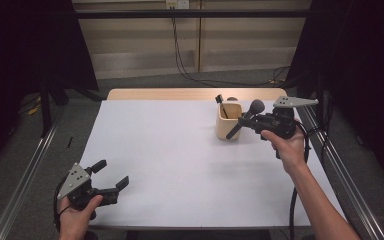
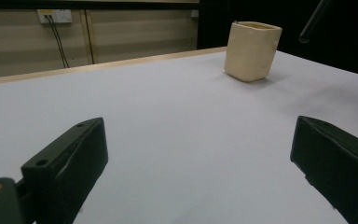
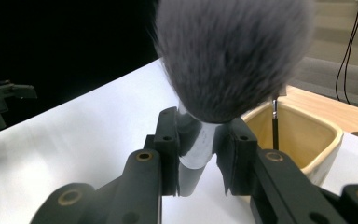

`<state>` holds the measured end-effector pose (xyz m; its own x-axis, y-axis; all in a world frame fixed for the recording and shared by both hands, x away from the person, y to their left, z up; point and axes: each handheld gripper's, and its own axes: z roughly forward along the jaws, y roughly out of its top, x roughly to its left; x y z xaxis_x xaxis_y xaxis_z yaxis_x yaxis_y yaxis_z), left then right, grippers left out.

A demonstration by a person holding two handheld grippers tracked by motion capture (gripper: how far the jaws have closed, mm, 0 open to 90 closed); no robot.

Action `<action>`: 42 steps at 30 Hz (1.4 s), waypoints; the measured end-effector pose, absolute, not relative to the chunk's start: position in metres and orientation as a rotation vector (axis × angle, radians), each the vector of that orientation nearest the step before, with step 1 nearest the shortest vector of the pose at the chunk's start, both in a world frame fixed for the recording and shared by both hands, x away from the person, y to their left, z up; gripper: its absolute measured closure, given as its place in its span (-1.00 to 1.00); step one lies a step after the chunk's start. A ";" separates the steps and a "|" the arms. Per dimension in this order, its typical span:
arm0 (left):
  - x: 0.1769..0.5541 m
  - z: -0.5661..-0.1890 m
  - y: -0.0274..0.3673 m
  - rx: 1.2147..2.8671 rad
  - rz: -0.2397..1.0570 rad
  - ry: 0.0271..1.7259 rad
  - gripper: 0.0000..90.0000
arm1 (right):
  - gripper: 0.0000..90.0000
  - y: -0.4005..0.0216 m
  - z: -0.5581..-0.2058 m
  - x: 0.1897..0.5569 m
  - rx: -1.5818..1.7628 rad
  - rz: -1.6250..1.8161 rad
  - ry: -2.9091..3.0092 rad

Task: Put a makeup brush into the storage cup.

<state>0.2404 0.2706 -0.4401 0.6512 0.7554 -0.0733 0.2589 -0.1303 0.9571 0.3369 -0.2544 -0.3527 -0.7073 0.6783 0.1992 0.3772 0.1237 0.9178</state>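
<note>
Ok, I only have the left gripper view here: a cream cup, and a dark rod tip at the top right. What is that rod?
Observer: The handle of a fluffy grey brush; the right gripper has its jaws shut on it just below the bristles.
Operator: Is its handle inside the cup?
Observer: No. In the high view the handle tip hangs in the air by the cup, at its rim.
Operator: Anything in the cup already?
Observer: Yes, a thin black brush stands in it, leaning on the rim.
</note>
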 end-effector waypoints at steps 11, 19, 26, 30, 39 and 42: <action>0.241 -0.440 0.272 1.706 0.531 0.829 -0.91 | 0.60 -0.254 -0.337 0.352 1.014 1.609 2.105; 0.238 -0.439 0.269 1.718 0.535 0.812 -0.91 | 0.60 -0.257 -0.323 0.363 1.015 1.624 2.062; 0.239 -0.439 0.269 1.718 0.537 0.814 -0.91 | 0.60 -0.257 -0.322 0.376 1.034 1.599 2.043; 0.240 -0.439 0.270 1.721 0.538 0.818 -0.91 | 0.60 -0.255 -0.322 0.383 1.045 1.589 2.032; 0.240 -0.439 0.271 1.727 0.544 0.813 -0.91 | 0.60 -0.253 -0.325 0.395 1.076 1.576 2.026; 0.241 -0.440 0.271 1.725 0.543 0.813 -0.92 | 0.60 -0.253 -0.328 0.396 1.074 1.556 2.041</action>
<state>0.2407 0.2709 -0.4395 0.6597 0.7503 -0.0423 0.2487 -0.1649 0.9544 0.3957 -0.2526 -0.3278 -0.6476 0.7451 0.1597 0.3512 0.1058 0.9303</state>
